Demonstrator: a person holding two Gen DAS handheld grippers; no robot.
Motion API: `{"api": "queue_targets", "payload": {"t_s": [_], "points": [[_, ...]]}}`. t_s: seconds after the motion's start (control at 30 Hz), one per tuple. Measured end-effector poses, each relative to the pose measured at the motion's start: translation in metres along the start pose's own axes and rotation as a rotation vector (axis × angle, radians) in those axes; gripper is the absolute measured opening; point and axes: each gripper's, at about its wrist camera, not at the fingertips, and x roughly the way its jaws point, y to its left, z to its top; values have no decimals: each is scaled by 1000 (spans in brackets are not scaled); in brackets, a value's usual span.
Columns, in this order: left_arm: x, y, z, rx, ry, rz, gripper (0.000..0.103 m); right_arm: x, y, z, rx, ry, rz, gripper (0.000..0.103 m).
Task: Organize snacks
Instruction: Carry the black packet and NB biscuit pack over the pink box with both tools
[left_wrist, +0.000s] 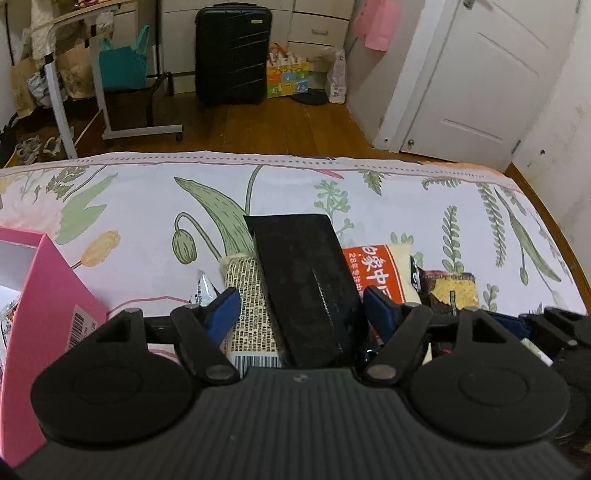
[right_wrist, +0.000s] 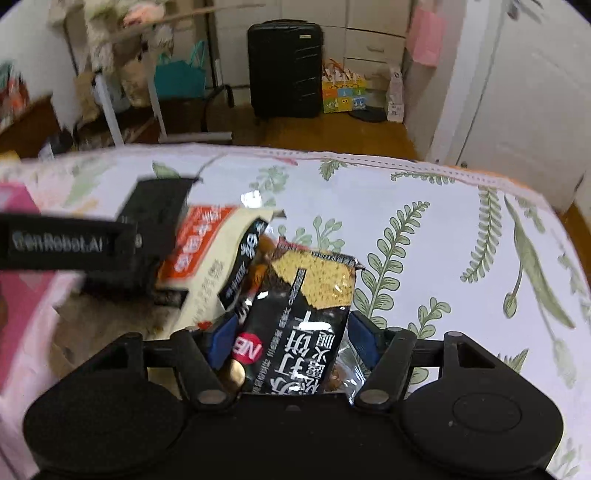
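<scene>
My left gripper (left_wrist: 301, 302) is shut on a flat black pouch (left_wrist: 306, 280) that sticks forward between its blue pads, above a cream packet with printed text (left_wrist: 251, 306). An orange and cream packet (left_wrist: 384, 269) and a black and yellow cracker packet (left_wrist: 452, 290) lie to its right. My right gripper (right_wrist: 291, 332) is shut on that black and yellow cracker packet (right_wrist: 303, 310) over the floral cloth. The left gripper body (right_wrist: 74, 243) and its black pouch (right_wrist: 155, 206) show blurred at the left of the right wrist view, beside the orange and cream packet (right_wrist: 207, 258).
A pink box (left_wrist: 44, 295) stands open at the left, with packets inside. The floral tablecloth (left_wrist: 332, 184) covers the table up to its far edge. Beyond it are a wood floor, a black suitcase (left_wrist: 232, 51), a rolling desk and a white door (left_wrist: 491, 74).
</scene>
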Motion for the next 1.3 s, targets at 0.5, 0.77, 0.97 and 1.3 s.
{"api": "queue_targets", "payload": {"t_s": [0.5, 0.77, 0.97, 1.3], "points": [[-22, 13, 1, -38, 53, 2, 46, -30, -29, 3, 169, 0, 86, 62], [-51, 16, -4, -46, 44, -20, 46, -43, -38, -5, 237, 37, 161, 60], [-78, 17, -21, -55, 44, -41, 46, -59, -34, -14, 248, 89, 210, 61], [-117, 15, -64, -103, 123, -88, 46, -97, 2, -38, 150, 101, 307, 60]]}}
